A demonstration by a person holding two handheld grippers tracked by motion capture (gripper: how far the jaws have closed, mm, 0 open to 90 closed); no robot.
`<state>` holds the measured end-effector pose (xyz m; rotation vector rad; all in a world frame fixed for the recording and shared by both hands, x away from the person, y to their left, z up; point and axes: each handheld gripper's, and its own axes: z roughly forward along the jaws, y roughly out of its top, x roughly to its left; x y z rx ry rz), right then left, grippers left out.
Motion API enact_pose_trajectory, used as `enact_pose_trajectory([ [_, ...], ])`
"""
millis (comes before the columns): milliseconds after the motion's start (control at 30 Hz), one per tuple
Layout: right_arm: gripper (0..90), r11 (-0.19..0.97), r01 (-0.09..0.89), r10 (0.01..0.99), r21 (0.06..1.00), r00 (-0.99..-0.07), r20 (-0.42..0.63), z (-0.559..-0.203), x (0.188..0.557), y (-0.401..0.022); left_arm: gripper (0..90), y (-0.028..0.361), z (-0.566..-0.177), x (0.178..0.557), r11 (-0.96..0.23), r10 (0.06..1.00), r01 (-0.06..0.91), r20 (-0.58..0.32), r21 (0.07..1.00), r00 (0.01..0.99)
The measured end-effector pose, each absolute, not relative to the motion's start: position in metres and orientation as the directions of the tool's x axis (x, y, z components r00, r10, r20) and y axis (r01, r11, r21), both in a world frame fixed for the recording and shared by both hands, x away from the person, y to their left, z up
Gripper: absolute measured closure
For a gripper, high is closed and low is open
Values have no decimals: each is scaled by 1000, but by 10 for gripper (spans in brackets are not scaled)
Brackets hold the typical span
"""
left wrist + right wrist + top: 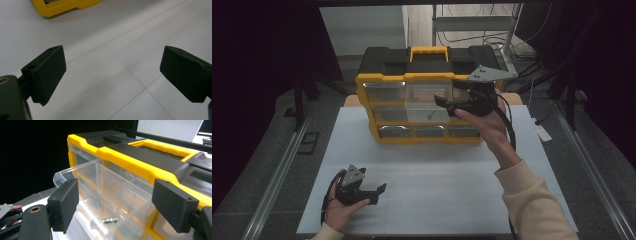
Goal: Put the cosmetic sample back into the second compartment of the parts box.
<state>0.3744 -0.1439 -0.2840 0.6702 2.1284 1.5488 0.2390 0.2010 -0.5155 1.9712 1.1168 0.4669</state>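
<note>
White desk (437, 190): our right gripper (447, 104), jaws released, hangs over the open drawer (424, 107) holding a screw (110, 220); we'd push it shut next. Left gripper (374, 192) rests open.

No legible text, label, brand, number or sign to be read, none made out on the yellow-and-black plastic drawer organiser (427, 95)

A yellow-and-black organizer (384, 80) with a clear drawer (427, 107) stands on a white table (437, 185).
</note>
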Motion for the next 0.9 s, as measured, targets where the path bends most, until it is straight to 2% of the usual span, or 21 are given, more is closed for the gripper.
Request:
enact_pose_trajectory([
  [433,225,234,152,625,960,-780,-28,-304,345,-197,71,200,-514,244,-272,832,542,-90,795,548],
  [900,232,253,216,633,943,-774,7,-372,308,-244,71,199,-513,242,-280,821,528,-84,802,564],
])
